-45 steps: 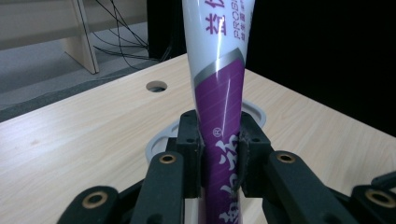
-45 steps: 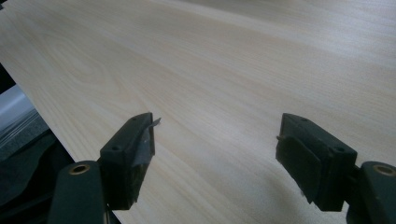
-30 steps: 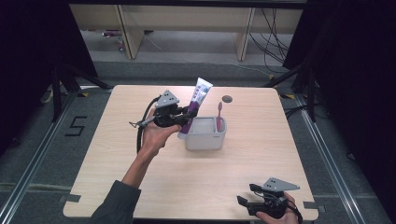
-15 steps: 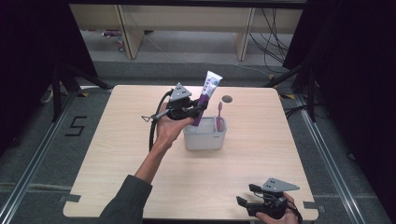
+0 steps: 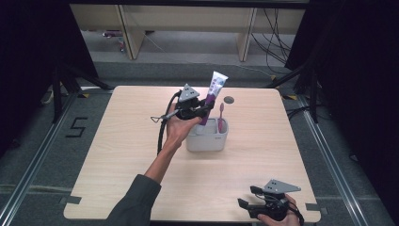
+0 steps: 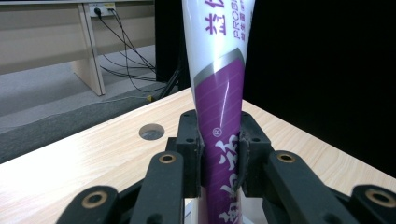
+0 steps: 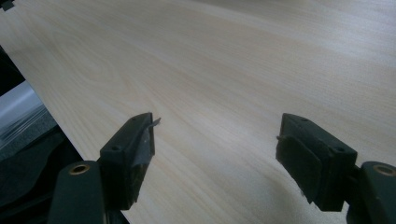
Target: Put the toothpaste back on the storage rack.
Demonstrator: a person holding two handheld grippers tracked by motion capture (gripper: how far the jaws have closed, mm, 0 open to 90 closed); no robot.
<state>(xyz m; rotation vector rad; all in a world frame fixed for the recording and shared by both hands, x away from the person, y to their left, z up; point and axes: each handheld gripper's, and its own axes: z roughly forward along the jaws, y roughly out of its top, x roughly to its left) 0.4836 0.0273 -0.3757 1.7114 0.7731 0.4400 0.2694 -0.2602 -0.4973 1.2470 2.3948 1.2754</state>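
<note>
The left claw (image 5: 203,109) is clamped on a purple and white toothpaste tube (image 5: 212,92), its two black jaws pressing the purple lower part from either side, as the left gripper view makes plain (image 6: 219,154). The tube stands nearly upright with its long axis running up and down, the flat white crimped end highest and leaning a little toward the far right of the worktop (image 5: 122,141), the purple end pointing down into the grey holder (image 5: 207,140). That holder sits near the middle of the worktop, just beside the hand (image 5: 178,127) that carries the claw. A pink toothbrush (image 5: 220,117) stands upright in the holder just right of the tube. The right claw (image 5: 249,207) rests low at the near right corner of the worktop, well apart from the holder, its jaws wide apart over bare wood (image 7: 215,154)
</note>
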